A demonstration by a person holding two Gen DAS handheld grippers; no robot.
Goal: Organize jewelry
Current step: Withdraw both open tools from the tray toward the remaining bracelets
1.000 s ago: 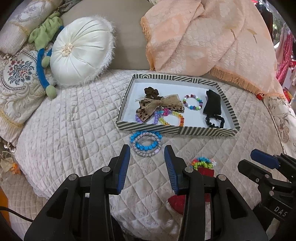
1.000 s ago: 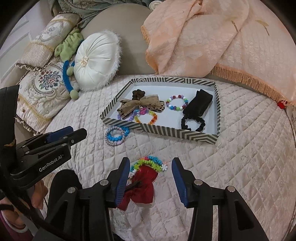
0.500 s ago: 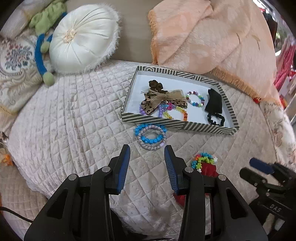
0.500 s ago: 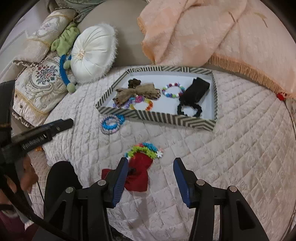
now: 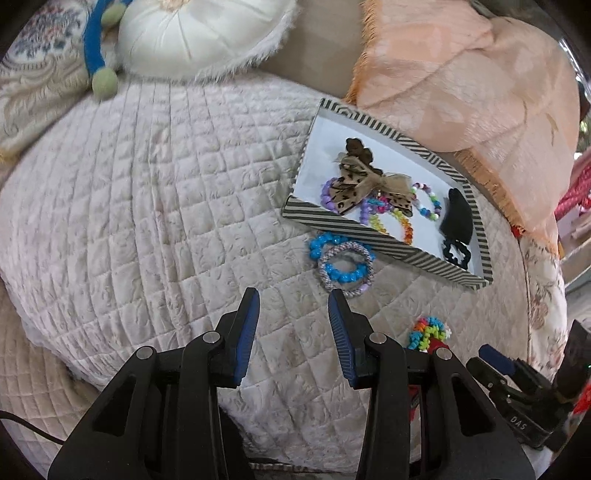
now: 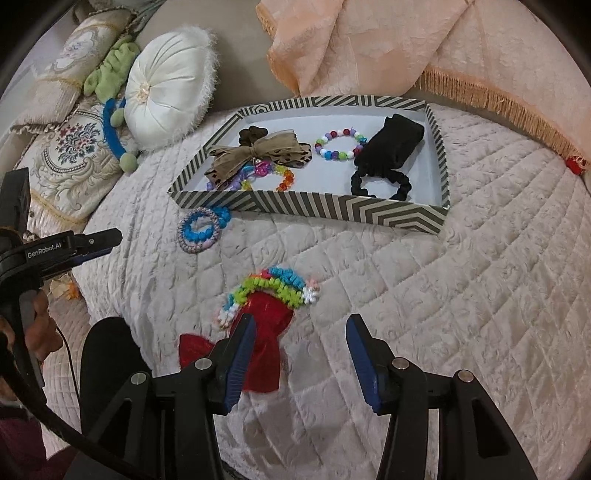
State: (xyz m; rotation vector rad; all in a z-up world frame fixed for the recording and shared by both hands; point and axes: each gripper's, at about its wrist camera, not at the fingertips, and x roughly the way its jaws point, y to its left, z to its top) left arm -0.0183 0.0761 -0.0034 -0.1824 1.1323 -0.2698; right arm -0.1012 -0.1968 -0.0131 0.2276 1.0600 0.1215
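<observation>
1. The left gripper (image 5: pixel 293 295) is holding its jaws apart with nothing between them, sitting at the lower centre of the left wrist view over the quilted bedspread (image 5: pixel 155 206).
2. Compared with half a second ago, the striped tray (image 5: pixel 373 240) is now lying further toward the right of that view and looking tilted, while the white round cushion (image 5: pixel 192 33) is sliding up to the top edge.
3. The blue and lilac bead bracelets (image 5: pixel 343 264) are lying on the bedspread just beside the tray's near wall, just above the right blue fingertip, closer to it than before.
4. The right gripper (image 6: pixel 301 326) is also standing open and empty, at the bottom of the right wrist view.
5. The red bow (image 6: pixel 267 332) is lying partly behind its left finger, with the bright multicoloured bracelet (image 6: pixel 275 286) touching the bow's top; both now appear nearer than earlier.
6. Inside the tray, a brown bow (image 6: pixel 255 155), bead bracelets and a black scrunchie (image 6: pixel 380 182) are resting, unmoved.
</observation>
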